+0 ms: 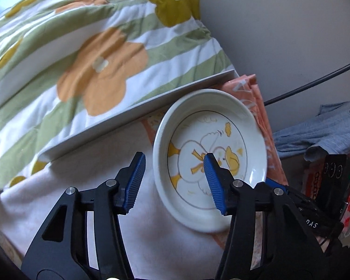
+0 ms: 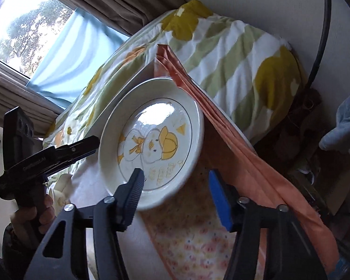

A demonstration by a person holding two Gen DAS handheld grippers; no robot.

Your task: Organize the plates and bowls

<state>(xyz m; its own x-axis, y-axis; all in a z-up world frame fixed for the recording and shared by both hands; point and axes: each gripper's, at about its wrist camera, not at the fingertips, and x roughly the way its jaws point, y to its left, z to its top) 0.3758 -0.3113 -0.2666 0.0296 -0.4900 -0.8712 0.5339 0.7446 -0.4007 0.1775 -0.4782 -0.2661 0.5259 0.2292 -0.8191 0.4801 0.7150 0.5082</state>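
A white deep plate [image 1: 221,107] with a yellow duck drawing lies on a white cloth [image 1: 105,154]. My left gripper [image 1: 173,161] is open and straddles the plate's left rim, one blue pad over the cloth and the other over the duck picture. Neither pad touches the rim. In the right wrist view the same plate [image 2: 151,116] shows window glare. My right gripper [image 2: 175,173] is open across its lower right rim, one finger over the plate and one outside it. Nothing is gripped. A hand [image 2: 42,212] holds the left gripper's black body.
A flat white board [image 1: 140,109] lies just behind the plate, with a flowered green-striped quilt [image 1: 81,46] beyond it. Folded orange cloth [image 1: 256,98] lies under and beside the plate's right side. A grey garment [image 1: 315,128] and a black cable [image 1: 315,79] are at the right, by the wall.
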